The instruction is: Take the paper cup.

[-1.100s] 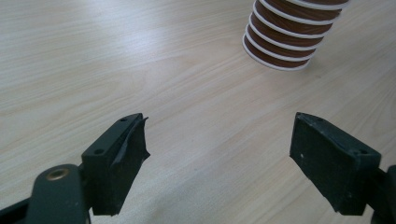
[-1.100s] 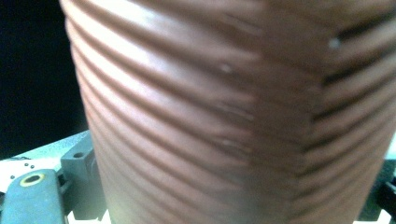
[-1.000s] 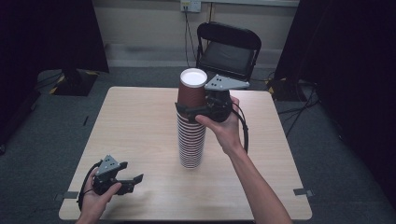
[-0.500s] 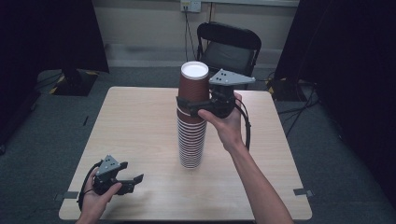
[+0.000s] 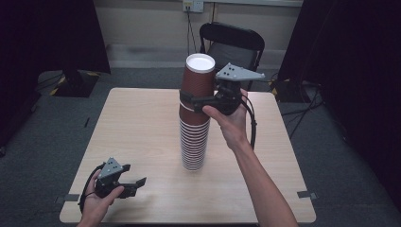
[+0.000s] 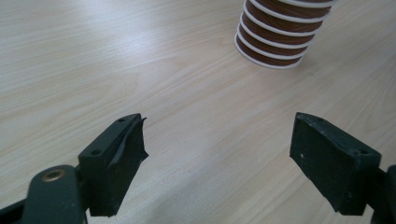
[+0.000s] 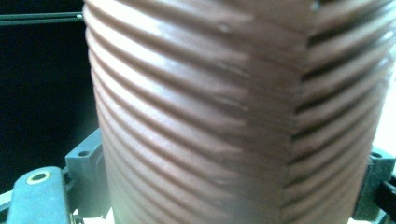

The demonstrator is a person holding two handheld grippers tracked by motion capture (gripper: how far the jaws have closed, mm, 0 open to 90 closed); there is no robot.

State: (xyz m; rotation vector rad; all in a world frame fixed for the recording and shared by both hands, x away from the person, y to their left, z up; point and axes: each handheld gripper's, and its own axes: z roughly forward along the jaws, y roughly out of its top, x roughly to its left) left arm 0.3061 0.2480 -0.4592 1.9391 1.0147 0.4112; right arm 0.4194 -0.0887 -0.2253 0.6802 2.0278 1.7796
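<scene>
**Top cup gripped at the head of the stack**

Since a second ago, the top cup (image 5: 199,78) has come upright; before, it leaned to the left over the stack of cups (image 5: 194,137). The right gripper's jaws have just been closing, with this cup between them.

The table (image 5: 142,123) carries the stack near its middle, mouths down, long axis vertical. The top cup sits on the head of the stack, its white bottom facing up, and its long axis is now almost in line with the stack. The right gripper (image 5: 198,100) clamps it from the right side, low on its ribbed wall; in the right gripper view the brown wall (image 7: 224,116) presses between both jaws. The left gripper (image 5: 135,185) rests near the front left corner of the table, well apart from the stack, its jaws wide and holding nothing.

The step in hand seems to be separating one cup from the stack. The next move probably calls for a straight lift along the axis, so the cups below do not tip; the free left gripper could steady them.
</scene>
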